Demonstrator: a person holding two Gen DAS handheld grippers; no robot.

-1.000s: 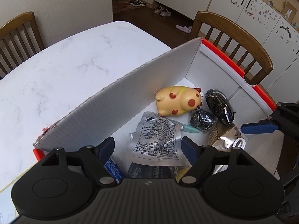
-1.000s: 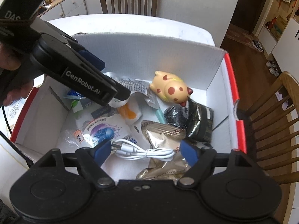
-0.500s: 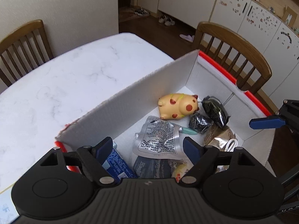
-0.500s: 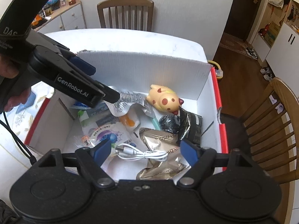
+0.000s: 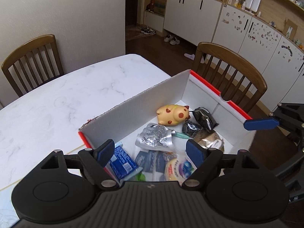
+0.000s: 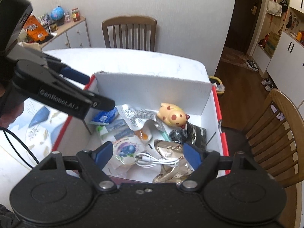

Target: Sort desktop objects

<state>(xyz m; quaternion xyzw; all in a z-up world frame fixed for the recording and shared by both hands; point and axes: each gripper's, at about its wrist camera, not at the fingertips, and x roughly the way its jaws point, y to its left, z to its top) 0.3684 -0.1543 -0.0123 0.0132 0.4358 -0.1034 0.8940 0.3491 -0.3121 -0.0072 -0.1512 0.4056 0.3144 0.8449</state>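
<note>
A white cardboard box with red edges (image 5: 144,102) stands on the marble table and holds several items: a yellow spotted toy animal (image 5: 172,114), a silver pouch (image 5: 155,138), a blue packet (image 5: 121,159) and black wrappers (image 5: 204,116). My left gripper (image 5: 150,148) hangs open above the box's near end, nothing between its fingers. In the right wrist view the box (image 6: 152,89) shows the toy (image 6: 172,115), a gold pouch (image 6: 171,152) and a white cable (image 6: 157,161). My right gripper (image 6: 148,150) is open and empty above the cable. The left gripper (image 6: 99,91) reaches in from the left.
The marble table (image 5: 66,98) stretches left of the box. Wooden chairs stand at its far side (image 5: 32,57) and behind the box (image 5: 233,72). A patterned placemat (image 6: 38,125) lies left of the box. The right gripper's blue finger (image 5: 260,124) juts in over the box's right rim.
Both grippers have risen and drawn back from the box, so more of the table and room shows. The left jaws stand slightly wider. The items in the box have not moved.
</note>
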